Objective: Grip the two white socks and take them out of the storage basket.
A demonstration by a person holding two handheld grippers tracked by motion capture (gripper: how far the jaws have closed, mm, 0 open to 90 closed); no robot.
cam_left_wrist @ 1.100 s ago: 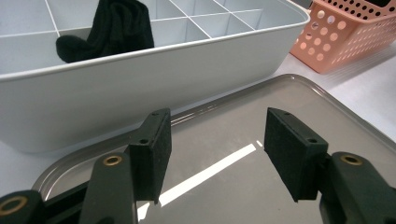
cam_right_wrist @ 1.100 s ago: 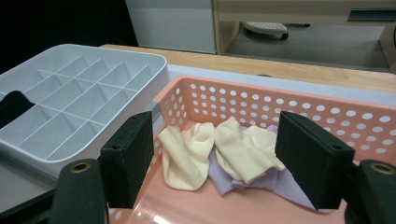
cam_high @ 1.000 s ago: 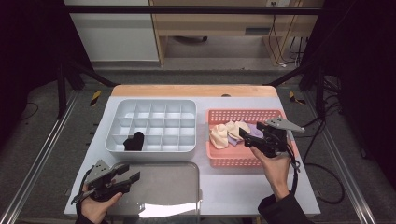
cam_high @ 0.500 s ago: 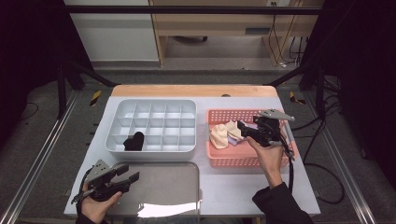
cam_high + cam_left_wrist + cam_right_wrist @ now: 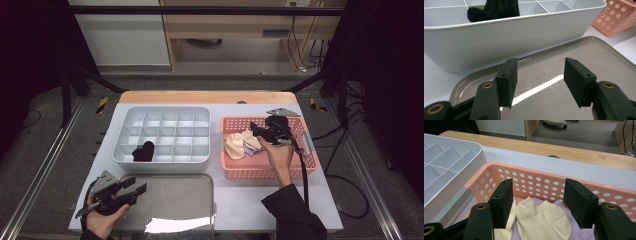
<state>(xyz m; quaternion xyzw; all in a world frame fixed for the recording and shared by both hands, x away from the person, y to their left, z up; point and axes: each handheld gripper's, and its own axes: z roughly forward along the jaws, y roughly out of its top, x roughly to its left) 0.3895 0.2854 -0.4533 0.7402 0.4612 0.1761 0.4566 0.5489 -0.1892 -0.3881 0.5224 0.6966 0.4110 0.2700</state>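
Hovering your half-open, empty right claw (image 5: 537,203) over the soft, light pale-yellow fabric sock (image 5: 541,220) in the pink perforated plastic basket (image 5: 544,178), you pinch a bunched fold mid-sock.

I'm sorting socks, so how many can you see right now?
3: a black sock in the white divided tray, a cream sock and a lilac one in the pink basket; more may be hidden underneath.

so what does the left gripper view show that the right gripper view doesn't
Left gripper view: the grey tray under open jaws, and a black sock in the white box. Right gripper view: cream socks on a lilac one between open jaws, inside the pink basket, plus the wooden table edge. Both: the white box and the pink basket.
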